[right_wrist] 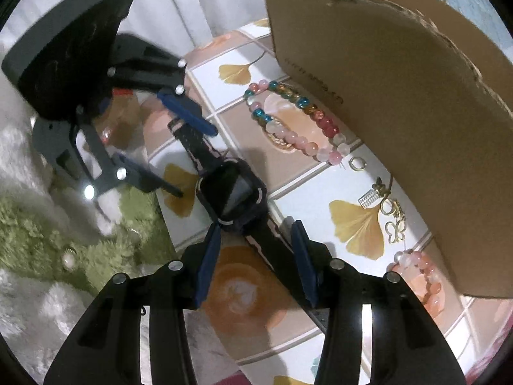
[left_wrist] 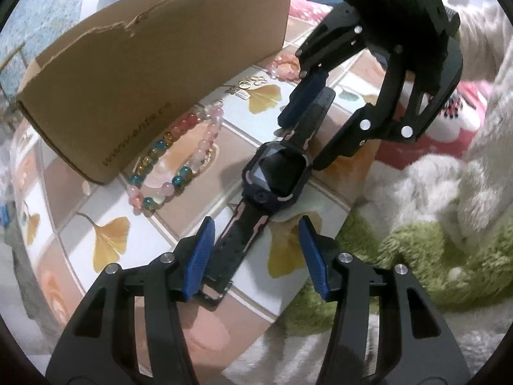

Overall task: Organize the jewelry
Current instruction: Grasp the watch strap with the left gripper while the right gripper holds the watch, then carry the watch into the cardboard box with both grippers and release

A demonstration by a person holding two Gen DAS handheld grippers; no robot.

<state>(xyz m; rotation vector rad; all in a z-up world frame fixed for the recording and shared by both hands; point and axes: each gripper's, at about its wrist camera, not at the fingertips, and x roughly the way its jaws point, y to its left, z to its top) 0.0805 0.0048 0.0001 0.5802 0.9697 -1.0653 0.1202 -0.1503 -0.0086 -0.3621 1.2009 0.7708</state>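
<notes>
A black smartwatch with pink trim lies flat on the tiled tablecloth; it also shows in the right wrist view. My left gripper is open, its blue pads either side of the near strap. My right gripper is open around the opposite strap, close to the watch face; from the left wrist view it reaches in from the far side. A colourful bead bracelet lies beside a cardboard box. Gold earrings and charms lie along the box.
A pink bead bracelet lies at the box's corner. The table edge drops to a green and white shaggy rug. A pink slipper sits on the floor.
</notes>
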